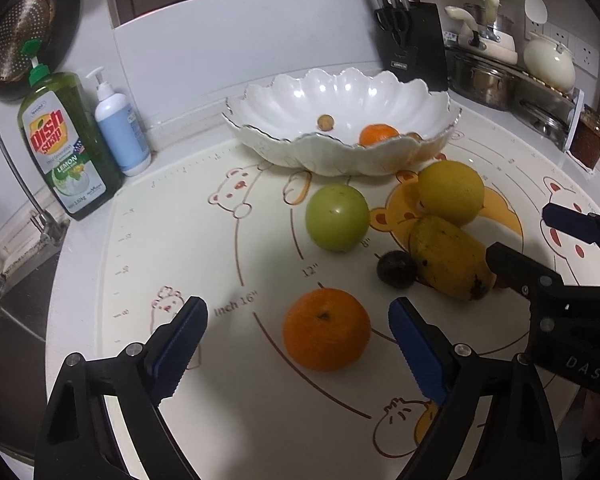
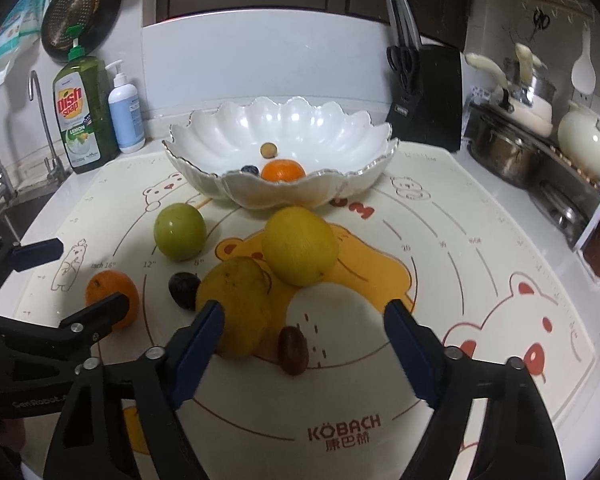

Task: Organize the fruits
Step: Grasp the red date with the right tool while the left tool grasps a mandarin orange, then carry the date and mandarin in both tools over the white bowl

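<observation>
From the left wrist, the left hand-held gripper stands wide, empty, its blue pads flanking an orange on the baking mat. Beyond sit a green apple and the scalloped white bowl.

From the right wrist, the right hand-held gripper gapes empty over a mango and a date; a lemon lies behind.

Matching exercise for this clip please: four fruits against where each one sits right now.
Things:
1. small orange
2. green apple
3. big orange
4. reddish date

Places:
A. mat, between left hand-held gripper's open jaws
B. inside white bowl
C. mat, between right hand-held gripper's open jaws
D. mat, left of the lemon

Pairs: 1-B, 2-D, 3-A, 4-C
</observation>
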Demonstrator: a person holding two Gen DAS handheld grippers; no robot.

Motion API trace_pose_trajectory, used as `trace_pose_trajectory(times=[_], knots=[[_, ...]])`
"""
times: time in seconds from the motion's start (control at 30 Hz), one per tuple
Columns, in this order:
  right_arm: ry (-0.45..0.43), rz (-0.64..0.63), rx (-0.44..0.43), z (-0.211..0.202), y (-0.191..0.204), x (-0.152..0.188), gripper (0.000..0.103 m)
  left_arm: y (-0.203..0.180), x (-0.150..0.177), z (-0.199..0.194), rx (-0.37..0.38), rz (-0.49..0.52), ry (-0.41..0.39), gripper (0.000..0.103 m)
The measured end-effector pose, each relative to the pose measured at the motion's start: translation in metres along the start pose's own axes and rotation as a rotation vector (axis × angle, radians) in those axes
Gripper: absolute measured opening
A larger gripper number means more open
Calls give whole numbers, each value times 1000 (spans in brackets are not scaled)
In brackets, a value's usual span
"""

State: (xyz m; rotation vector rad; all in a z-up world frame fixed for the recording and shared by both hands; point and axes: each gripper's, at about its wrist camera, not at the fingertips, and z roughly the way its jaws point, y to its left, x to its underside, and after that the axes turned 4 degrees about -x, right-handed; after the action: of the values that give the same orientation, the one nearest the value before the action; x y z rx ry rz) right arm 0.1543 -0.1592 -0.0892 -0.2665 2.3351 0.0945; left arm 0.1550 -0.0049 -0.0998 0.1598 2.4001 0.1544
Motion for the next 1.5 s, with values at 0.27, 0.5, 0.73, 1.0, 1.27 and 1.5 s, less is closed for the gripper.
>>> trace_pose_trajectory(times=[0.27, 0.5, 0.73, 1.0, 1.27, 1.5], knots=[[7, 10, -14, -1, -5, 8, 65, -12, 6, 6, 16, 10, 18, 87], [36, 28, -24, 4, -11, 16, 58, -19, 8, 9, 20, 16, 25, 84], [48, 26, -17, 8, -12, 21, 55, -20, 10, 12, 21, 18, 33, 80], [81, 34, -46, 22, -10, 22, 39, -15, 10, 19, 25, -1, 54, 67], [71, 21, -77, 23, -4, 23, 20, -13, 10, 19, 29, -9, 49, 49], [62, 21, -74, 20, -3, 23, 19, -12, 10, 18, 32, -6, 49, 47]])
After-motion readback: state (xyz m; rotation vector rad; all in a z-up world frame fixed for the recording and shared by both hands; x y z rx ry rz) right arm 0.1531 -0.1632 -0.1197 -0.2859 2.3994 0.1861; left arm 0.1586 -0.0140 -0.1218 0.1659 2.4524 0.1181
